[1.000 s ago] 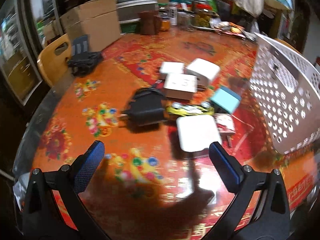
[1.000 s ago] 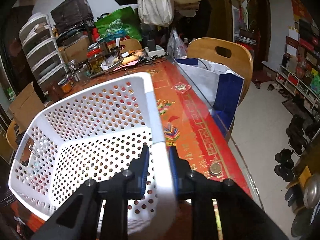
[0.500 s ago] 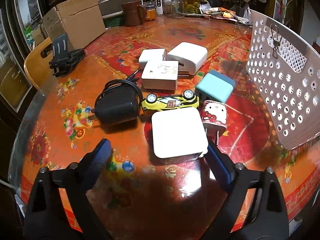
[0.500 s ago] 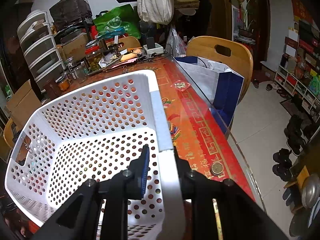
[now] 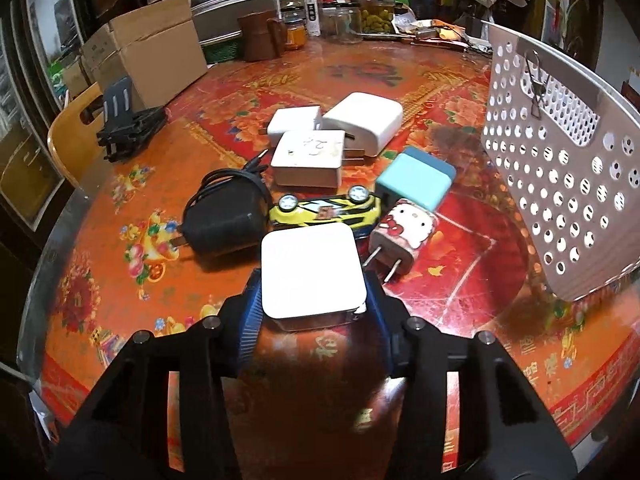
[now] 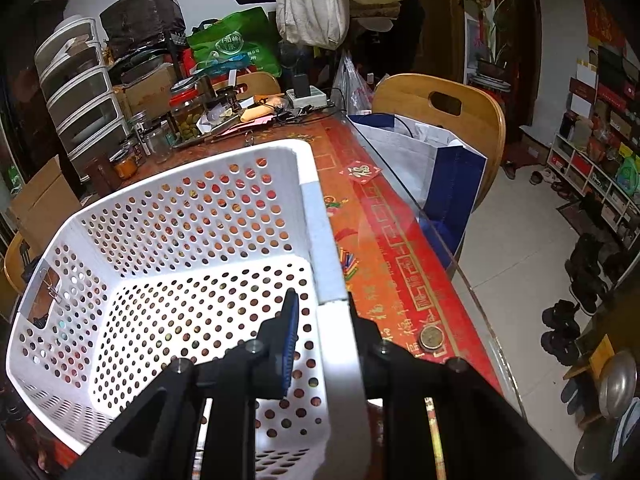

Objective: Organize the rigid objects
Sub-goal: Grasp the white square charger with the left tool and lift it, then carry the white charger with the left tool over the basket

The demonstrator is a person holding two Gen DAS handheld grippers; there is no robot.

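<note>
- The left gripper has just been closing, and its ribbed blue pads now press both sides of a glossy white square charger with rounded corners, nearest of the cluster on the table
- Just behind it lie a yellow toy car on its side, a matte black adapter with its cord coiled round it, and a cartoon-cat plug (two bare metal prongs point toward the camera)
- Farther back: a teal block and three more white boxy chargers
- The right gripper is clamped narrow on the smooth rim of the perforated white plastic basket, empty inside, standing right of the cluster
</note>
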